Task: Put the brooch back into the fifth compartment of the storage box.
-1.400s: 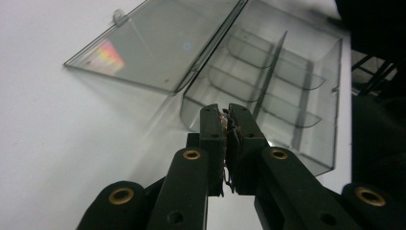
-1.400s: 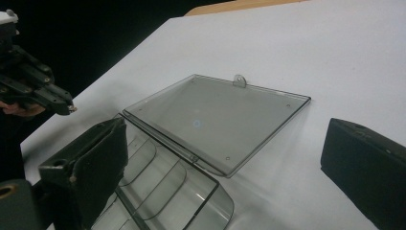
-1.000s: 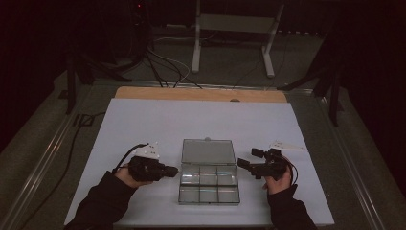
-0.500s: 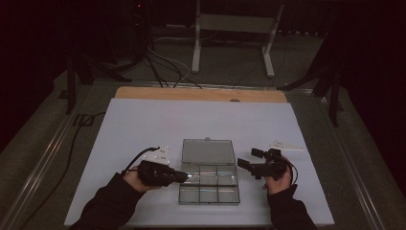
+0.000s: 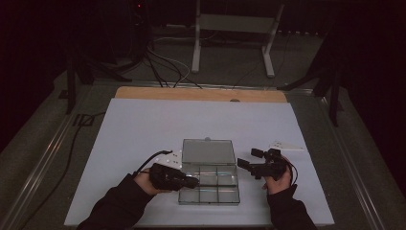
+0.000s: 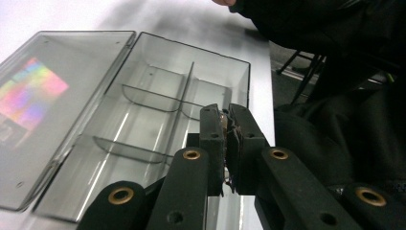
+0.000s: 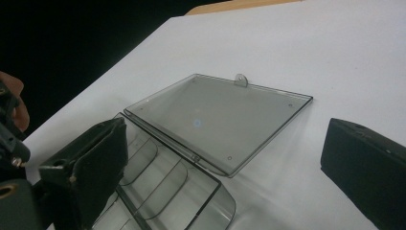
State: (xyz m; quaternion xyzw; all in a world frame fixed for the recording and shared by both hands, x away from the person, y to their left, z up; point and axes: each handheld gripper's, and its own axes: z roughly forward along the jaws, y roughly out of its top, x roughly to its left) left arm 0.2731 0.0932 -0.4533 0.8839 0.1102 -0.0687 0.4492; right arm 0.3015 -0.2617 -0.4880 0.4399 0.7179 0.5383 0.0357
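A clear plastic compartment box (image 5: 209,184) lies open, lid flat. Left tongs (image 6: 226,125) hover clenched over its compartments; right tongs (image 5: 245,164) wait released beside it.

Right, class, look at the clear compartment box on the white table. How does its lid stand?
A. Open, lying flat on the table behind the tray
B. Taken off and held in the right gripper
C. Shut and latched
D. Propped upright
A: the lid lies flat on the table, hinged to the far edge of the compartment box, with its latch tab pointing away.
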